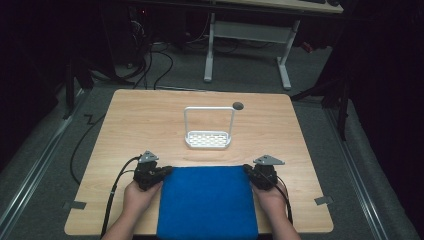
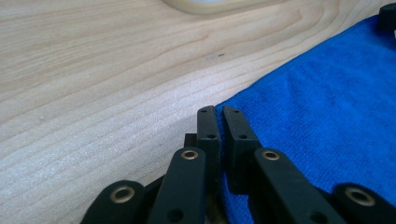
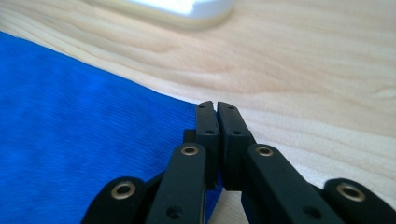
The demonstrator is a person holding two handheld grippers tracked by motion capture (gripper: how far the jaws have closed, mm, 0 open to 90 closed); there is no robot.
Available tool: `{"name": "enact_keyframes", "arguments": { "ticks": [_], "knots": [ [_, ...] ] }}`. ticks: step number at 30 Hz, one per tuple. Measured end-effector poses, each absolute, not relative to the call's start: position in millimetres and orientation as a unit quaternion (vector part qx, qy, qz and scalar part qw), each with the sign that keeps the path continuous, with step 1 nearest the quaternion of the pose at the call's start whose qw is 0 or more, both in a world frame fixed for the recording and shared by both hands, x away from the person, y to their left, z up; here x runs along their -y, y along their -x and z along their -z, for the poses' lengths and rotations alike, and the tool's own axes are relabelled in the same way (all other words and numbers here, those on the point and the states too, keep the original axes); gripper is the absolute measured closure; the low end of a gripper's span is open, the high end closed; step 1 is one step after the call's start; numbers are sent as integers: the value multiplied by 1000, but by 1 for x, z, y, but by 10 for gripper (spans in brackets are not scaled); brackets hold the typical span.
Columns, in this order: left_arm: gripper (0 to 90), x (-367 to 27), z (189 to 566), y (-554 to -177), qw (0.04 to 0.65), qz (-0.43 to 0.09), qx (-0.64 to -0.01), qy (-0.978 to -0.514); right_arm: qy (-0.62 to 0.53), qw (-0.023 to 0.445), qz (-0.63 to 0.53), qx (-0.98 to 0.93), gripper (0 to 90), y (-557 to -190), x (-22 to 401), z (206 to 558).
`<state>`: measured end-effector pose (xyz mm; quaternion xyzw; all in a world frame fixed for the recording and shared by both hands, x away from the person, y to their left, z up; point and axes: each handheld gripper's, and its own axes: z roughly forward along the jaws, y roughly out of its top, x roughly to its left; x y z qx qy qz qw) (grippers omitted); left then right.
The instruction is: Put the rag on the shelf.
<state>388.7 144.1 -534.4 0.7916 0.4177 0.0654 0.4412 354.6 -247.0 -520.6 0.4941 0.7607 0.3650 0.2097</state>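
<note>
The left gripper (image 1: 165, 170) is clamped on the far-left corner of the blue cloth (image 1: 206, 200), which lies at the table's (image 1: 140, 115) six o'clock. The right gripper (image 1: 248, 170) is pinched shut on the far-right corner. Both corners are best lifted evenly. The white rack (image 1: 208, 129) at twelve o'clock limits forward room.

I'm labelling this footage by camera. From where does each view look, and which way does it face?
High view: above the person's side, facing forward and down on the table; forearms, left hand-held gripper, right hand-held gripper.
Left gripper view: low on the left hand-held gripper, looking along its jaws, closed on the blue cloth edge.
Right gripper view: low on the right hand-held gripper, jaws closed at the cloth's corner.
Shared: all show the cloth; both gripper views catch the white rack base.
</note>
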Motion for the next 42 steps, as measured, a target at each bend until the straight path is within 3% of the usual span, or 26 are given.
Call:
{"name": "enact_keyframes", "arguments": {
  "ticks": [25,42],
  "knots": [
    [865,-161,471,-339,583,-163,-377,-701,-419,297,-478,-712,888,-313,246,464],
    [869,-153,428,-332,601,-223,-334,-690,-385,339,-527,-678,890,-300,239,421]
  ]
}}
